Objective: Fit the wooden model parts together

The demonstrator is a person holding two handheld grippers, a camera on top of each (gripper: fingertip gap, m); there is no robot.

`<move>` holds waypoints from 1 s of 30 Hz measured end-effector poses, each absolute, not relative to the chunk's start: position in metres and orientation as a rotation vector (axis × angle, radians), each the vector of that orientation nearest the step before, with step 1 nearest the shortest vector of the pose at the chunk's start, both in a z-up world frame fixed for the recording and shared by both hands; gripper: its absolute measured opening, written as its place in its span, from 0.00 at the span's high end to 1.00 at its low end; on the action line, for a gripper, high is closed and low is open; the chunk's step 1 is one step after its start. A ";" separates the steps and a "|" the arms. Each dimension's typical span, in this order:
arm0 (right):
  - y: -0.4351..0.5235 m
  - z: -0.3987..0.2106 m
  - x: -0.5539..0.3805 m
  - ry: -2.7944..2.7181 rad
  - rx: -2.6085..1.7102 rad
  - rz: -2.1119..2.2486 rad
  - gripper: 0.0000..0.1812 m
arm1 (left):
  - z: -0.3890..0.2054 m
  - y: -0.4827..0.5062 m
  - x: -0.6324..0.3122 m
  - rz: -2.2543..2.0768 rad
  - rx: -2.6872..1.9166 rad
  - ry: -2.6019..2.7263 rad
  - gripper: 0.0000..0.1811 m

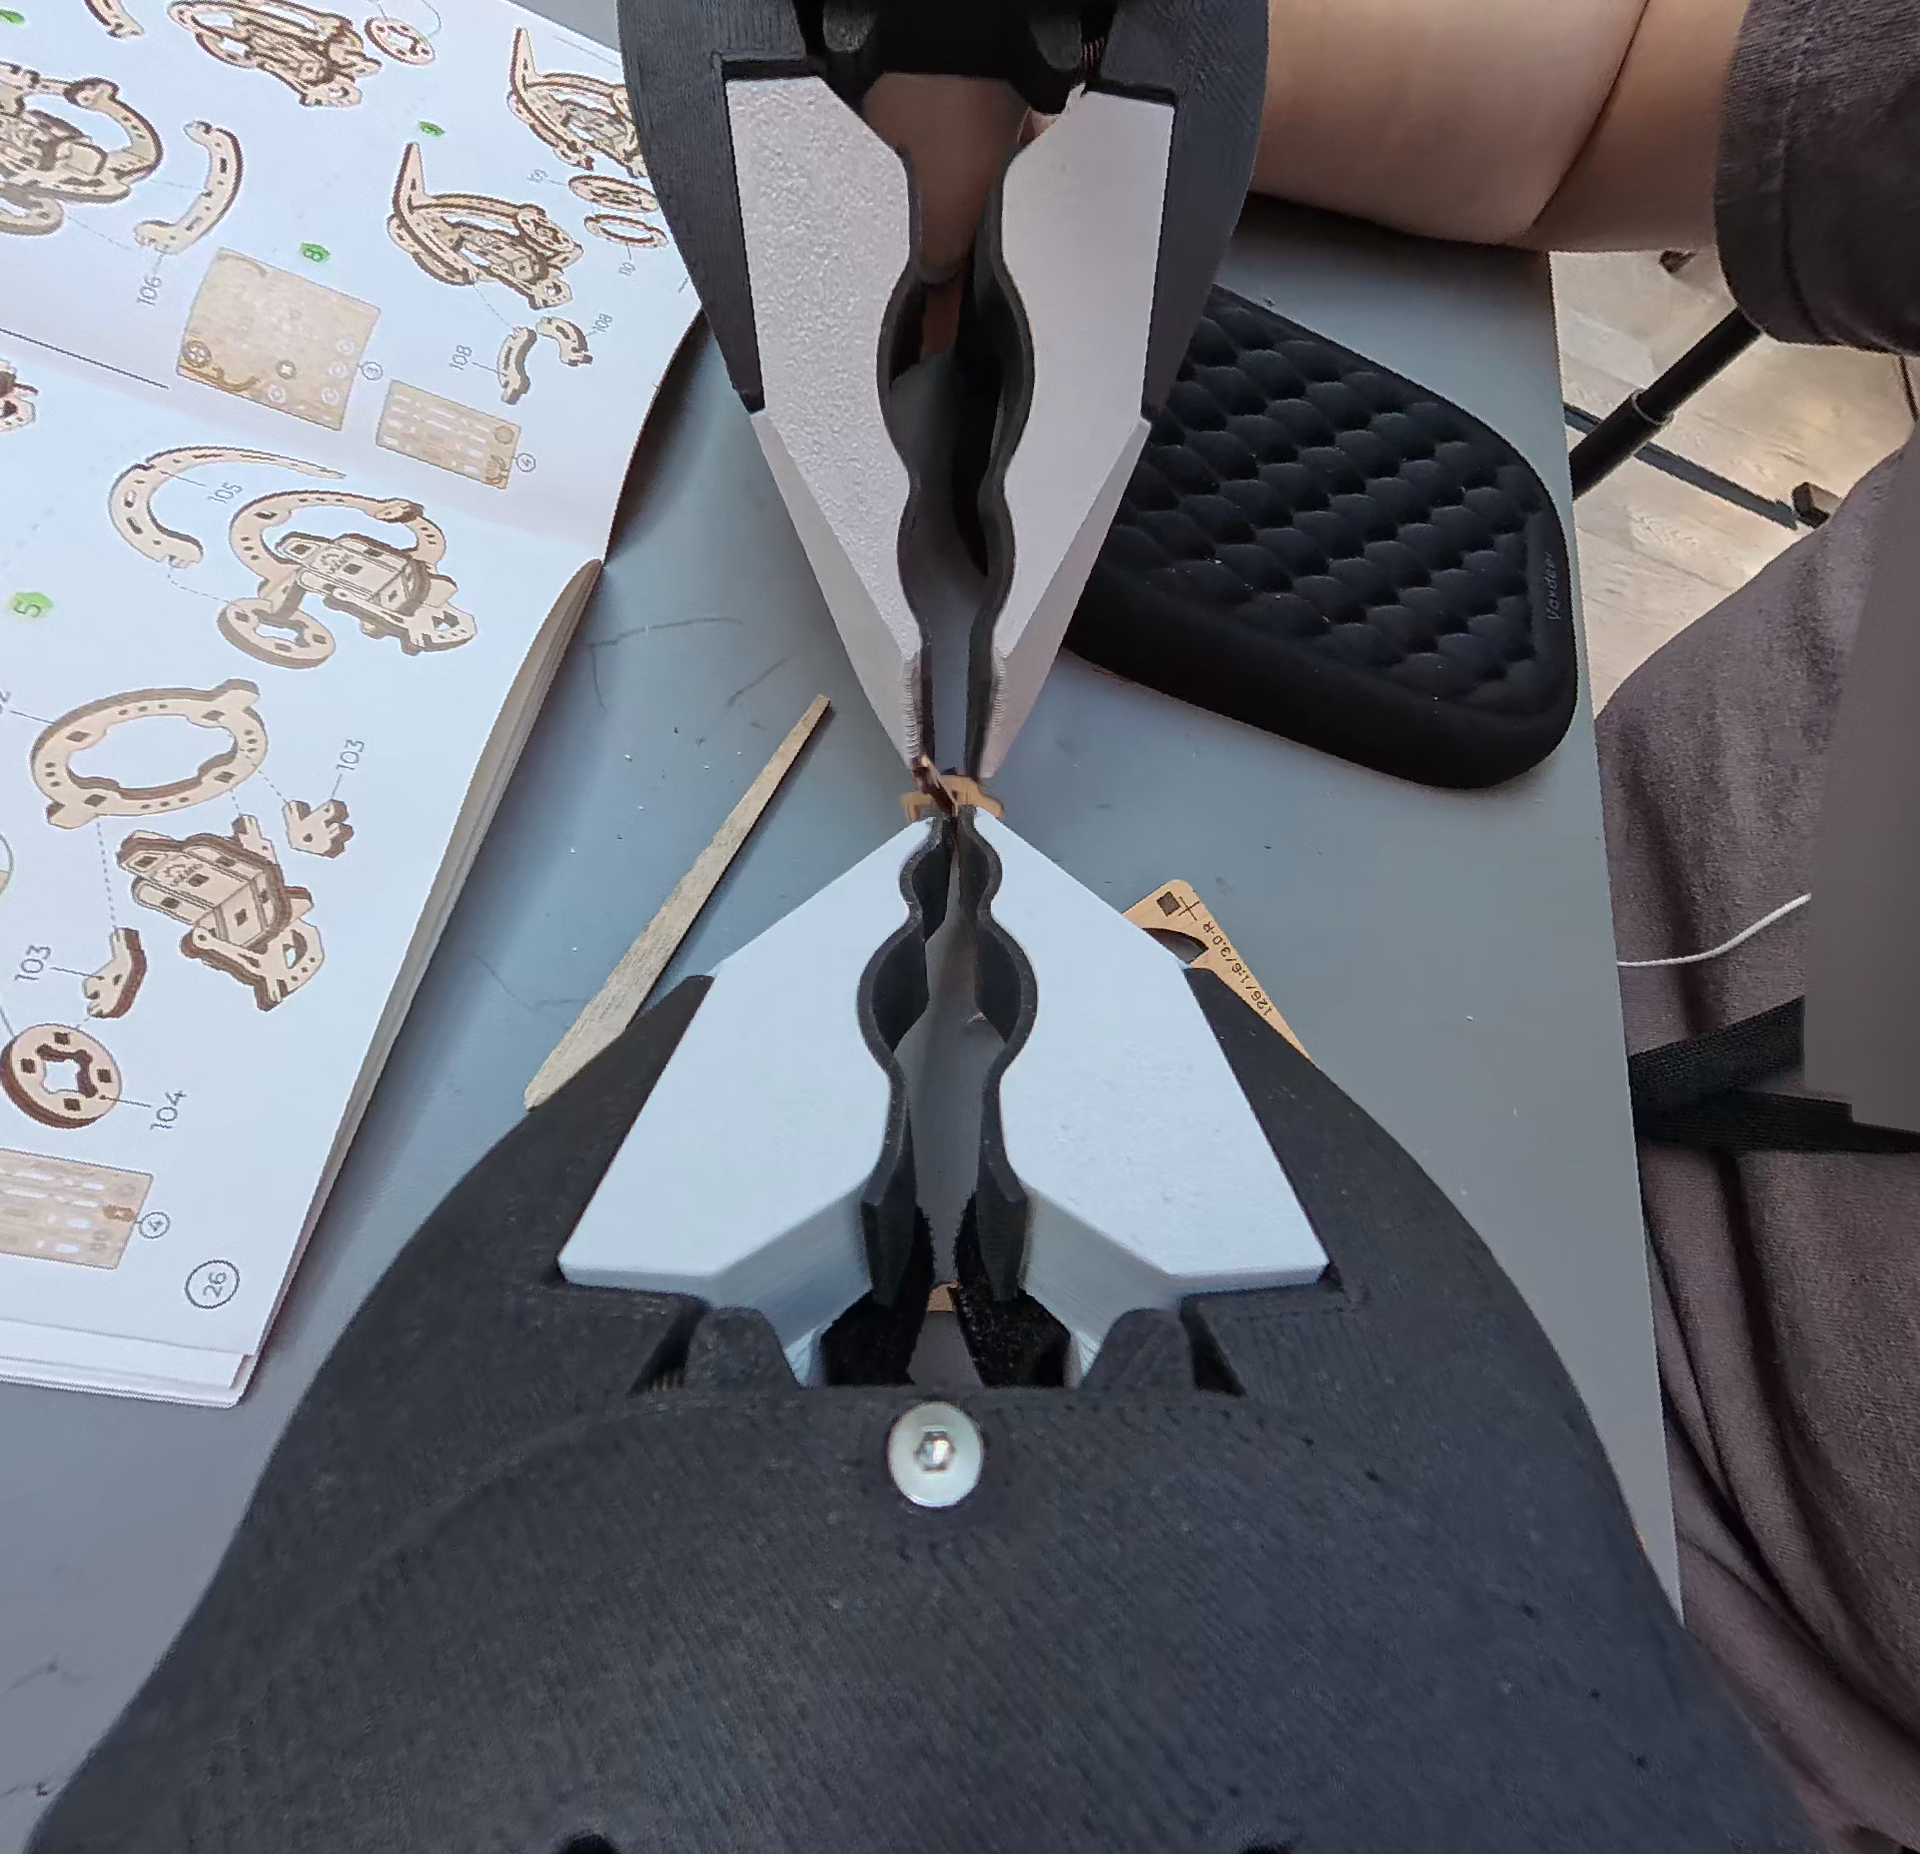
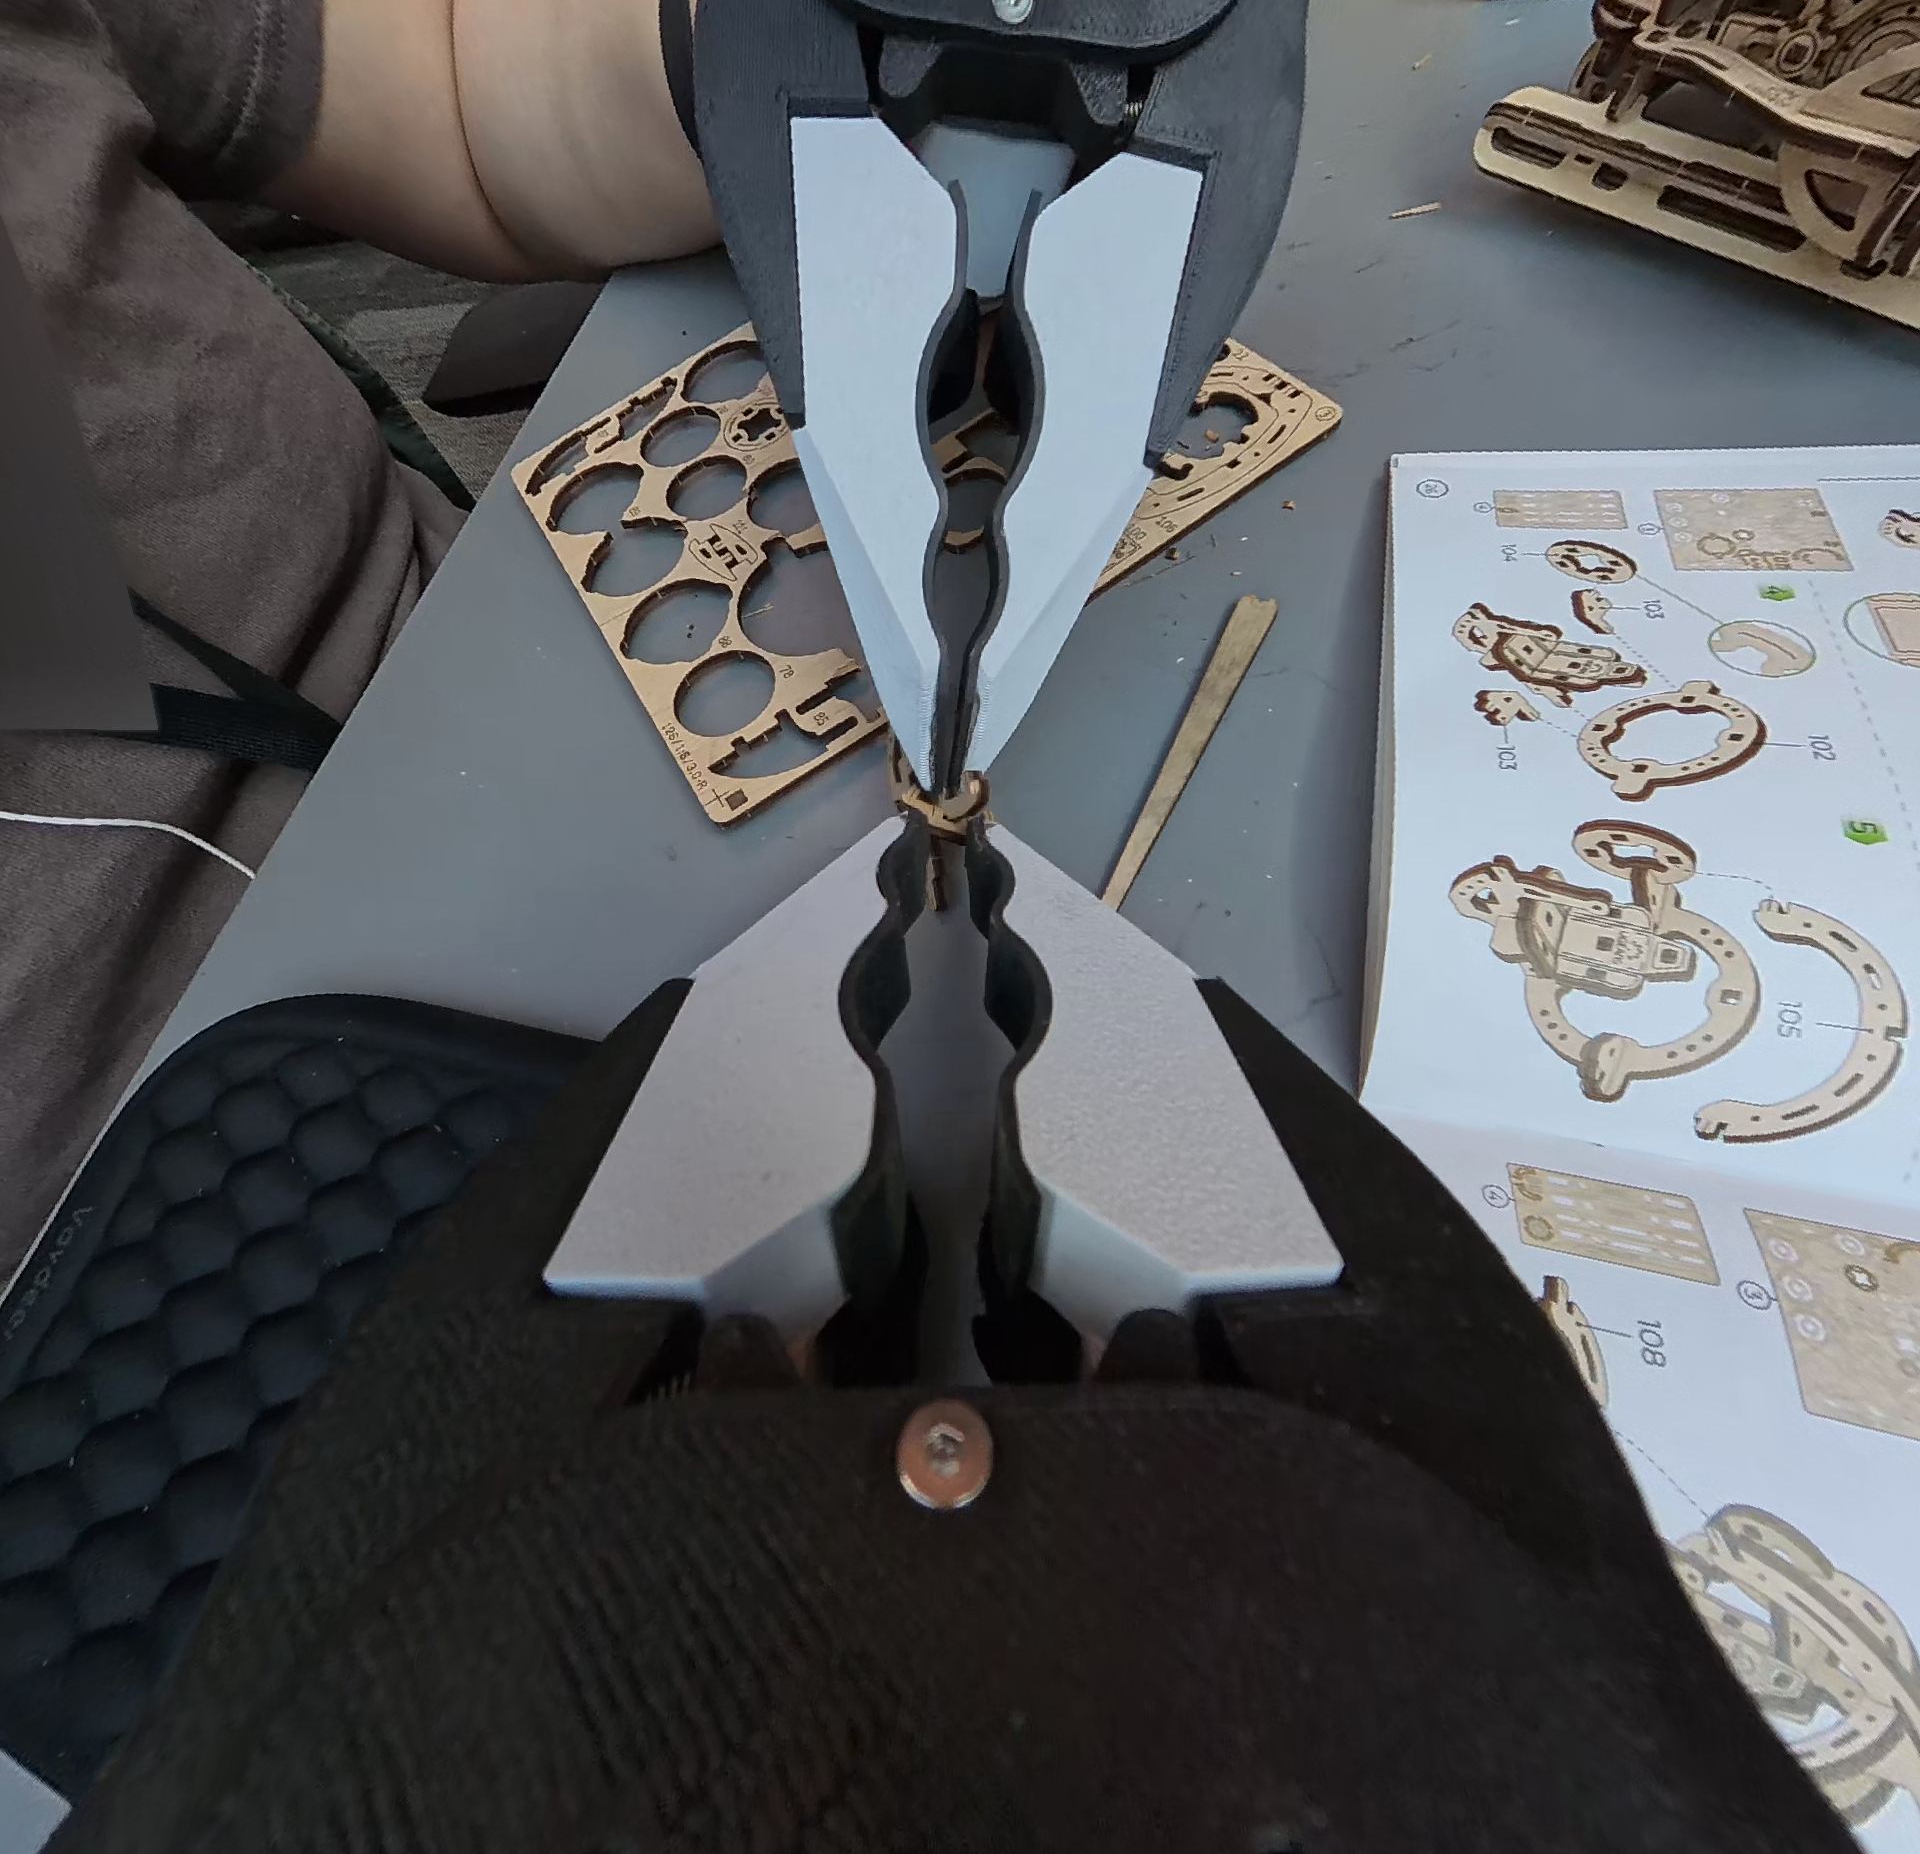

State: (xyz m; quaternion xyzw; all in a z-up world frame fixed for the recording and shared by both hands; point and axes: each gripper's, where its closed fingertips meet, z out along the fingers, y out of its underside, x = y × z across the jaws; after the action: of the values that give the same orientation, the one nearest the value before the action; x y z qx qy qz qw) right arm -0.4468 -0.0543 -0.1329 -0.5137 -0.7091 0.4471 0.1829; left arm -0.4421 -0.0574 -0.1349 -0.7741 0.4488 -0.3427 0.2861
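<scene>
Small printed numbering fills the instruction booklet (image 1: 343,516); engraved marks sit on the wooden sheet (image 2: 707,765); the black pad (image 1: 1351,557) carries, seemingly, a brand mark.

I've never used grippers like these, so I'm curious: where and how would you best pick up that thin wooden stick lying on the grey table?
Probably near the middle of the wooden stick, coming straight down from above with the fingers closing across its narrow width. It lies flat on the table, long and slim, so only its thin side edges offer a hold. The instruction booklet lies close beside it, leaving little room there.

Two grippers (image 1: 948,822), one booklet (image 1: 312,454), one stick (image 1: 686,900).
</scene>
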 end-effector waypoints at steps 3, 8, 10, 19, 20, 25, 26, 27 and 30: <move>-0.058 -0.124 -0.448 -1.965 -1.419 1.338 1.00 | -0.138 -0.062 -0.437 -0.942 -2.069 1.217 1.00; -0.051 -0.139 -0.440 -2.057 -1.410 1.171 1.00 | -0.142 -0.062 -0.436 -0.921 -2.071 1.226 1.00; -0.049 -0.134 -0.439 -2.034 -1.424 1.221 1.00 | -0.139 -0.062 -0.436 -0.953 -2.065 1.213 1.00; -0.047 -0.142 -0.437 -2.076 -1.399 1.132 0.94 | -0.139 -0.061 -0.447 -0.923 -2.096 1.242 1.00; -0.047 -0.142 -0.437 -2.080 -1.394 1.116 0.94 | -0.141 -0.061 -0.448 -0.908 -2.105 1.250 1.00; -0.047 -0.144 -0.436 -2.106 -1.356 1.066 0.93 | -0.140 -0.056 -0.450 -0.893 -2.101 1.230 0.93; -0.047 -0.145 -0.436 -2.117 -1.351 1.056 0.93 | -0.141 -0.056 -0.450 -0.888 -2.105 1.228 0.91; -0.047 -0.147 -0.436 -2.136 -1.343 1.028 0.92 | -0.143 -0.056 -0.451 -0.885 -2.110 1.237 0.91; -0.048 -0.151 -0.438 -2.170 -1.336 0.996 0.89 | -0.148 -0.059 -0.449 -0.881 -2.120 1.262 0.94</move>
State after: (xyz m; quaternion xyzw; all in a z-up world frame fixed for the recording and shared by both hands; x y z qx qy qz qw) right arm -0.4378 -0.0479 -0.1508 -0.4784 -0.7768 0.3565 0.2014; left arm -0.4491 -0.0592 -0.1482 -0.7818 0.4655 -0.3249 0.2578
